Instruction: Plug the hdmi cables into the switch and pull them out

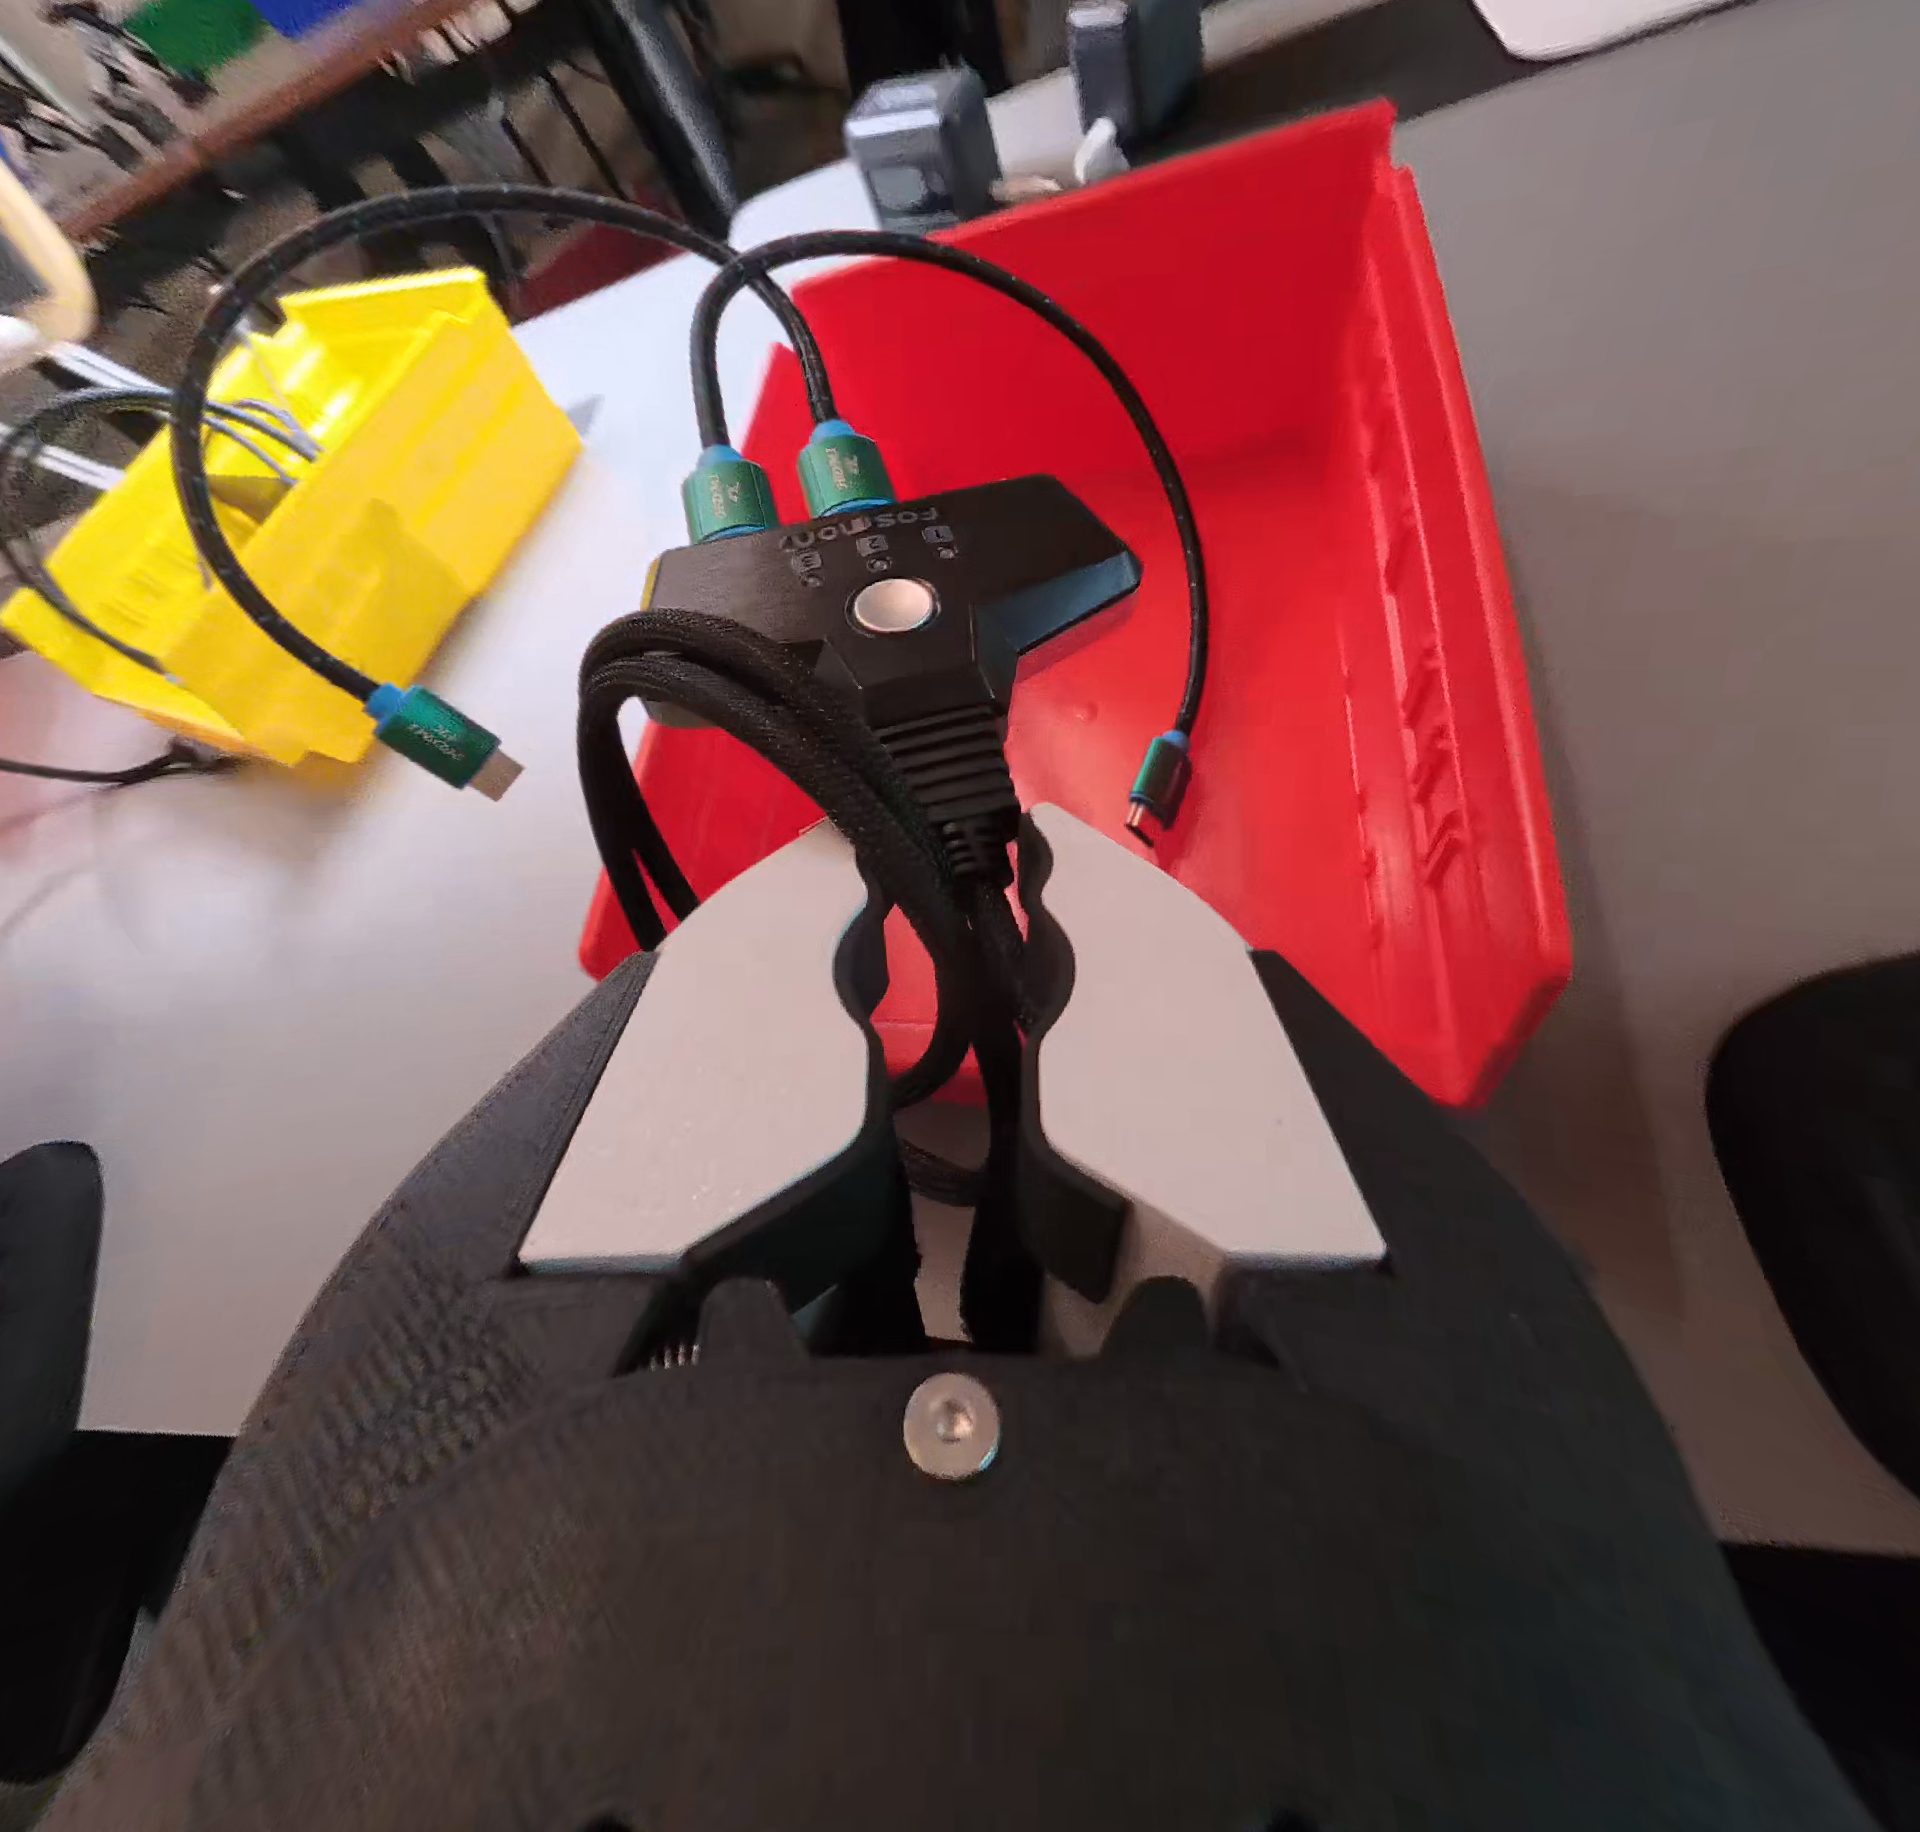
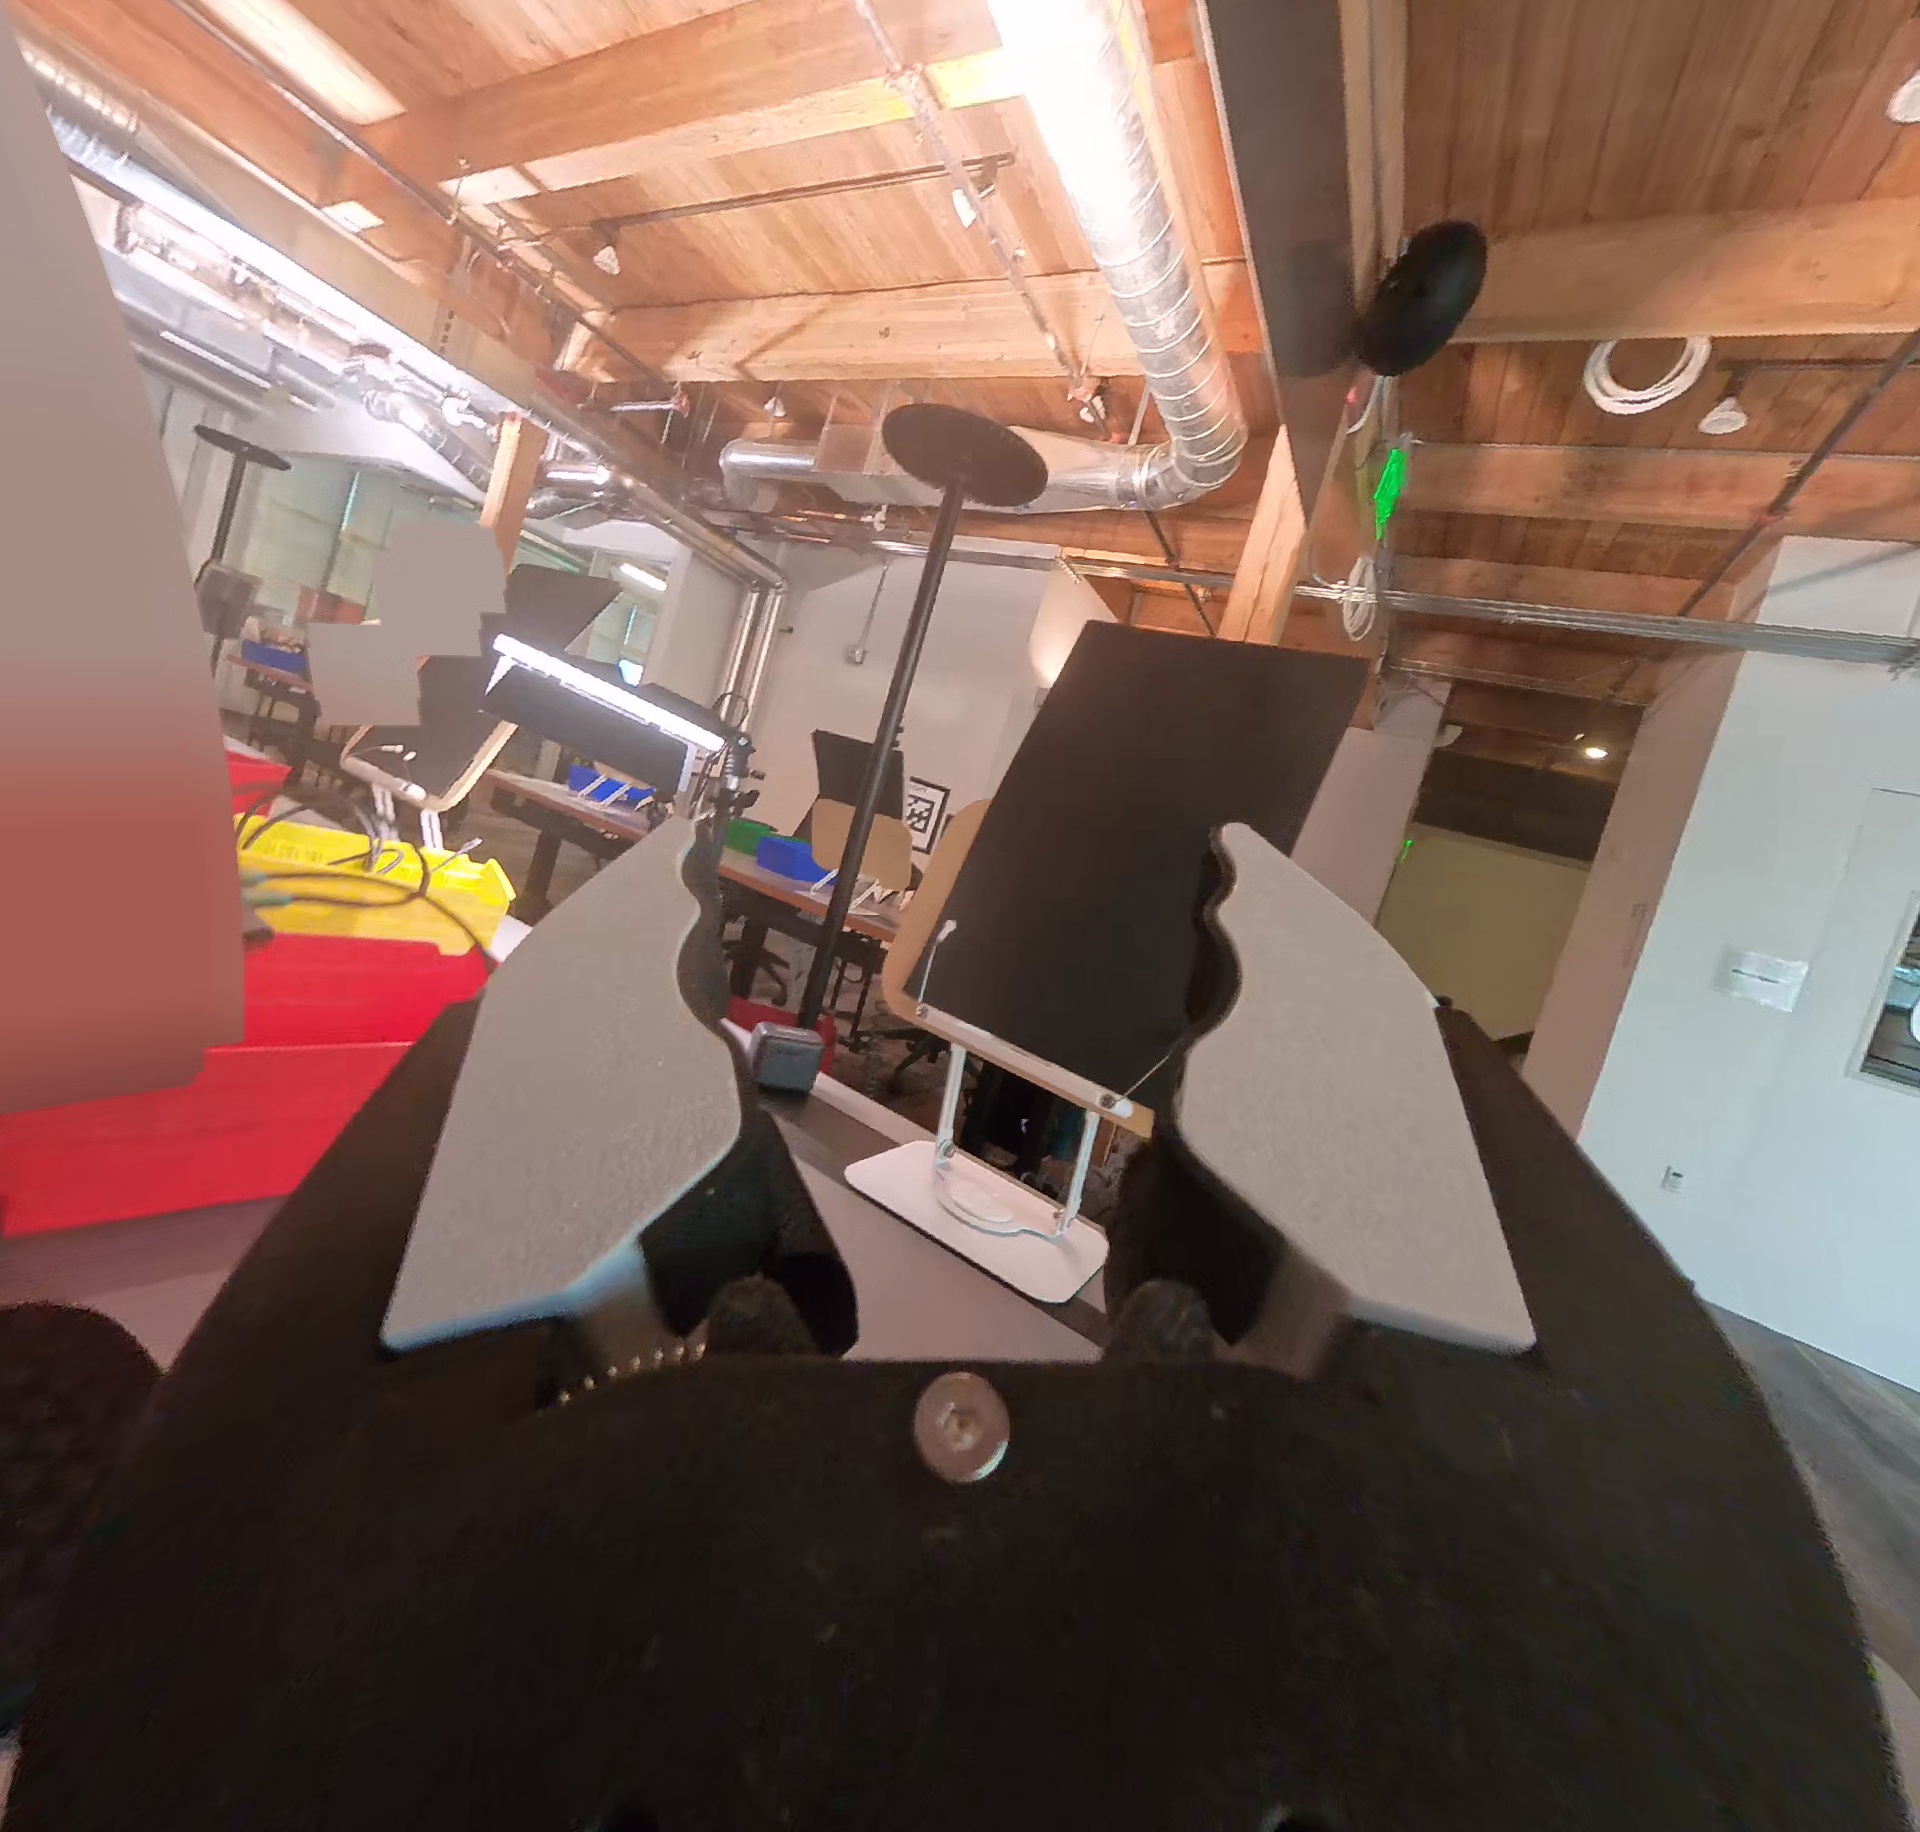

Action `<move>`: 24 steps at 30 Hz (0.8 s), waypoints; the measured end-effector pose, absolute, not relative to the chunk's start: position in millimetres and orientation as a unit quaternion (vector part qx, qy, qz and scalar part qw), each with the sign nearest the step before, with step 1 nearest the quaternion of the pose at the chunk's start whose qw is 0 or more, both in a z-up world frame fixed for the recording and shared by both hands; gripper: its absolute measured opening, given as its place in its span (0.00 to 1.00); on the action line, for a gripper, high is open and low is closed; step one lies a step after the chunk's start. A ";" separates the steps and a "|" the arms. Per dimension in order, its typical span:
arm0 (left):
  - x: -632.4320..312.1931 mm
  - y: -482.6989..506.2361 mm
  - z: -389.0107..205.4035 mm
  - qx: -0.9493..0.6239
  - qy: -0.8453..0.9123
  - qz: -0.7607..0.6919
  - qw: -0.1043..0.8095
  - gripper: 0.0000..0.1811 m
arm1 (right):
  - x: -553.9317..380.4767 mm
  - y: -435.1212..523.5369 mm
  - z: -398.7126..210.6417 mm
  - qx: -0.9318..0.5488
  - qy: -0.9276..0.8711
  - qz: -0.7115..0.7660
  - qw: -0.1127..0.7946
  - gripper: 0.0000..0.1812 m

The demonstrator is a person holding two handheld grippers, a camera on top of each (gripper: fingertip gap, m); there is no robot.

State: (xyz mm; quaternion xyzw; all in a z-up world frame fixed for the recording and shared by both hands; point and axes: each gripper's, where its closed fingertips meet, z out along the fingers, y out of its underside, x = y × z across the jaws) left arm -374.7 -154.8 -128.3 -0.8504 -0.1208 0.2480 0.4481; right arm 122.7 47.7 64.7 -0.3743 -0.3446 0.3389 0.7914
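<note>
In the left wrist view my left gripper (image 1: 940, 847) is shut on the black braided lead (image 1: 977, 847) of the black HDMI switch (image 1: 894, 587) and holds it in the air above the red bin (image 1: 1299, 556). Two HDMI cables with green plugs (image 1: 727, 499) (image 1: 844, 468) sit in the switch's far side. Their free ends hang loose: one green plug (image 1: 442, 743) at the left over the table, one small plug (image 1: 1158, 780) over the red bin. In the right wrist view my right gripper (image 2: 956, 899) is open and empty, tilted up toward the ceiling.
A yellow bin (image 1: 343, 525) with other cables stands on the white table (image 1: 260, 951) at the left; it also shows in the right wrist view (image 2: 416, 883). A tablet on a white stand (image 2: 1122, 847) is ahead of the right gripper. Small grey devices (image 1: 920, 156) stand beyond the red bin.
</note>
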 end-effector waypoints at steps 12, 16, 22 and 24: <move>-398.6 -187.0 -74.7 -0.747 -0.206 0.375 0.509 0.11 | 69.6 42.2 31.9 -0.394 -0.421 0.352 0.737 0.51; -386.6 -191.0 -43.3 -0.696 -0.184 0.427 0.547 0.11 | 56.8 40.8 22.4 -0.398 -0.441 0.340 0.729 0.51; -328.4 -177.2 19.3 -0.584 -0.087 0.499 0.634 0.12 | 43.3 35.2 14.3 -0.401 -0.451 0.385 0.699 0.50; -299.4 -163.2 32.9 -0.560 -0.042 0.488 0.668 0.12 | 38.0 31.3 10.6 -0.399 -0.459 0.395 0.689 0.48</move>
